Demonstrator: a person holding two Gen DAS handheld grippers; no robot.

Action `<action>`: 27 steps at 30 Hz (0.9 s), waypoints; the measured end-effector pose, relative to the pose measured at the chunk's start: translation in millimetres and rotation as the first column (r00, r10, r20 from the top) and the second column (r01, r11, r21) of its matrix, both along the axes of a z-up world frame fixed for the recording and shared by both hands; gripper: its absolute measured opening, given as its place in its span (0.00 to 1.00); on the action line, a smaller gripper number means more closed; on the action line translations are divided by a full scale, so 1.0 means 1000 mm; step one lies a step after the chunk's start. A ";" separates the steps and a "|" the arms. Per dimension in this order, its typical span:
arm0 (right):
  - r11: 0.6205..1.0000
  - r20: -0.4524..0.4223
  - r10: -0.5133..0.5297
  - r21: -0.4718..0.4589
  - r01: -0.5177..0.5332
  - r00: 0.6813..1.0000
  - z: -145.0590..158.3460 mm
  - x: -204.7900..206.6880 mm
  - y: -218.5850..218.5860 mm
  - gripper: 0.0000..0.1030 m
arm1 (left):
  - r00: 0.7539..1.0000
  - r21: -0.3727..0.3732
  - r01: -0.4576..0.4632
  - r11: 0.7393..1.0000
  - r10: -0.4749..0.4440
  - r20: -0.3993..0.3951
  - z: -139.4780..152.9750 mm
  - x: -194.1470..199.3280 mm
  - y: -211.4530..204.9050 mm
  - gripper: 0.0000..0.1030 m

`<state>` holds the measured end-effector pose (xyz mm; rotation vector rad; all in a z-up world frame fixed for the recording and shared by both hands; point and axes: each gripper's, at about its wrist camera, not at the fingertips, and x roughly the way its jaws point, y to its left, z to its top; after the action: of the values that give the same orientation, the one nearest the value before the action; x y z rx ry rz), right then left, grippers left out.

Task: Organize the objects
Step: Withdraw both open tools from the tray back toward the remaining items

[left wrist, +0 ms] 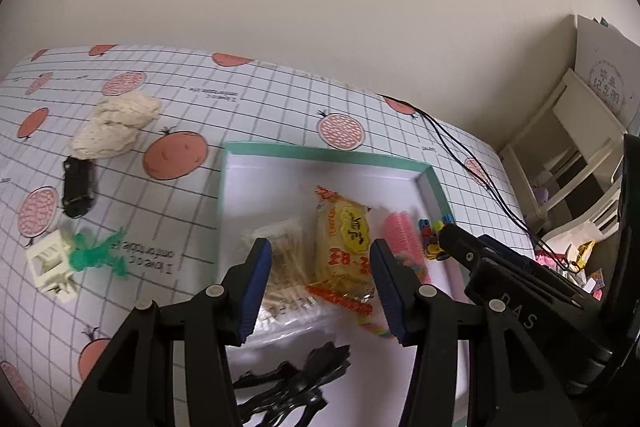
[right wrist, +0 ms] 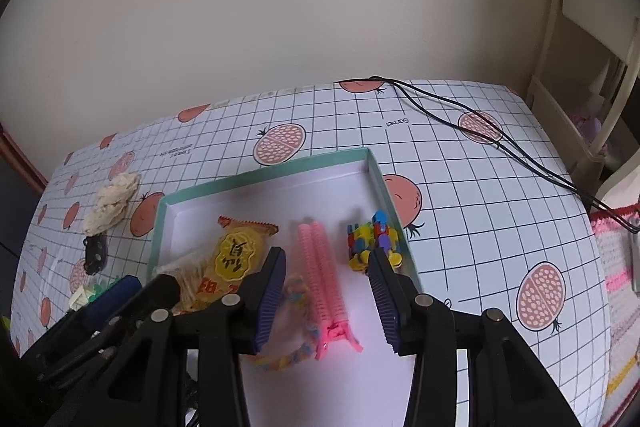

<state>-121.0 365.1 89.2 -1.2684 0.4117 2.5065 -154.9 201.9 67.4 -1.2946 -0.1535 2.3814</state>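
Both claws, left (left wrist: 320,283) and right (right wrist: 328,295), gape wide over the box (right wrist: 264,171), holding nothing. The tabletop (right wrist: 480,187) cloth reads "Garnet". The snack (left wrist: 346,243) bag's writing is unclear.

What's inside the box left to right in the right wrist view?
Cotton swab pack → yellow snack packet → braided pastel bracelet → pink hair clip → colourful block toy, against the teal box right wall.

A home room: fruit-print tablecloth (right wrist: 460,187) on the table, cream shelf unit (left wrist: 560,147) against the plain wall.
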 end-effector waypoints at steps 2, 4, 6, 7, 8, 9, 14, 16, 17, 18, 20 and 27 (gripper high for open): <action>1.000 0.005 0.005 0.001 -0.005 1.000 0.000 0.002 -0.004 0.45 | 1.000 -0.010 -0.010 1.000 0.010 -0.005 0.002 0.001 -0.006 0.51; 1.000 0.011 0.009 -0.002 -0.009 1.000 -0.001 0.003 -0.006 0.45 | 1.000 -0.015 -0.020 1.000 0.020 -0.011 0.005 0.002 -0.012 0.51; 1.000 0.018 0.013 0.005 -0.014 1.000 -0.001 0.004 -0.009 0.45 | 0.999 -0.021 -0.032 0.999 0.031 -0.017 0.008 0.002 -0.018 0.51; 1.000 0.022 0.016 0.006 -0.016 1.000 -0.001 0.004 -0.011 0.45 | 0.999 -0.027 -0.038 0.999 0.038 -0.020 0.010 0.002 -0.021 0.51; 1.000 0.022 0.017 0.006 -0.017 1.000 -0.001 0.005 -0.012 0.45 | 0.999 -0.031 -0.044 0.999 0.043 -0.018 0.010 0.002 -0.025 0.51; 1.000 0.023 0.017 0.006 -0.017 1.000 -0.001 0.005 -0.013 0.45 | 0.999 -0.032 -0.045 0.998 0.044 -0.016 0.010 0.002 -0.027 0.51; 1.000 0.024 0.015 0.011 -0.015 1.000 0.002 0.008 -0.017 0.45 | 0.998 -0.044 -0.069 0.997 0.069 -0.010 0.012 0.004 -0.039 0.51; 1.000 0.027 0.014 0.011 -0.014 1.000 0.003 0.008 -0.018 0.45 | 0.997 -0.045 -0.075 0.996 0.075 -0.007 0.012 0.005 -0.042 0.51; 1.000 0.027 0.013 0.010 -0.013 1.000 0.003 0.009 -0.019 0.45 | 0.997 -0.051 -0.077 0.996 0.076 -0.011 0.013 0.005 -0.043 0.51; 1.000 0.028 0.014 0.009 -0.014 1.000 0.003 0.009 -0.020 0.45 | 0.997 -0.059 -0.081 0.995 0.080 -0.014 0.013 0.005 -0.045 0.51; 1.000 0.028 0.022 0.021 -0.023 0.999 0.004 0.008 -0.024 0.45 | 0.996 -0.068 -0.088 0.994 0.087 -0.017 0.014 0.005 -0.046 0.51; 0.999 0.035 0.030 0.026 -0.031 0.999 0.003 0.004 -0.029 0.45 | 0.994 -0.077 -0.105 0.992 0.104 -0.020 0.014 0.001 -0.054 0.51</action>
<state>-116.7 335.9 91.8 -1.3157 0.3526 2.5030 -154.3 148.0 81.4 -1.3327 -0.1279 2.5077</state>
